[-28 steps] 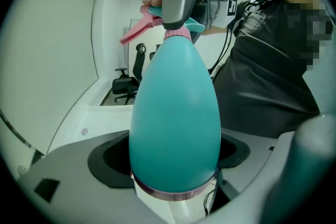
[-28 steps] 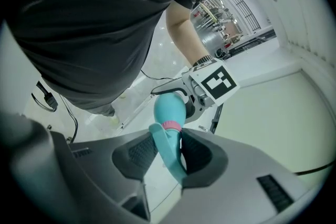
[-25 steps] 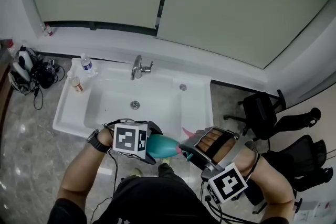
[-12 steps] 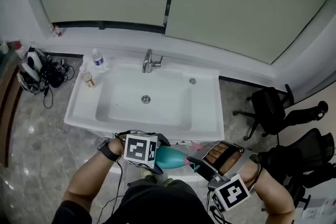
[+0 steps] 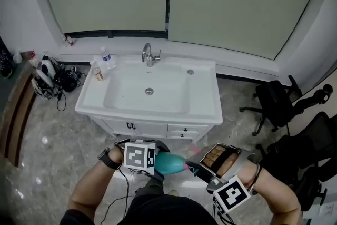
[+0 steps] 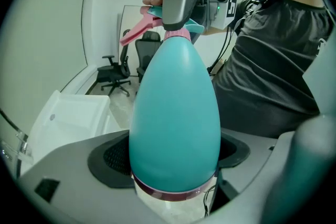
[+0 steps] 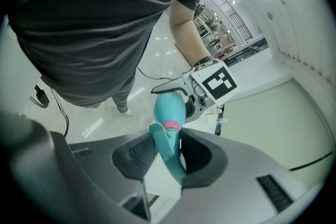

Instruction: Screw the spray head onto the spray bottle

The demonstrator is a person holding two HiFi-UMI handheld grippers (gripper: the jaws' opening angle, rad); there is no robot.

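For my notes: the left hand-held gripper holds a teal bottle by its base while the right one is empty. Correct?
No: the right hand-held gripper grips the spray head, as the right gripper view shows; the left hand-held gripper holds the teal bottle by its base.

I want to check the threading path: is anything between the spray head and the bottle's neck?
Nothing visible. The spray head, clamped in the right gripper, already meets the pink collar at the neck of the spray bottle, which the left gripper holds.
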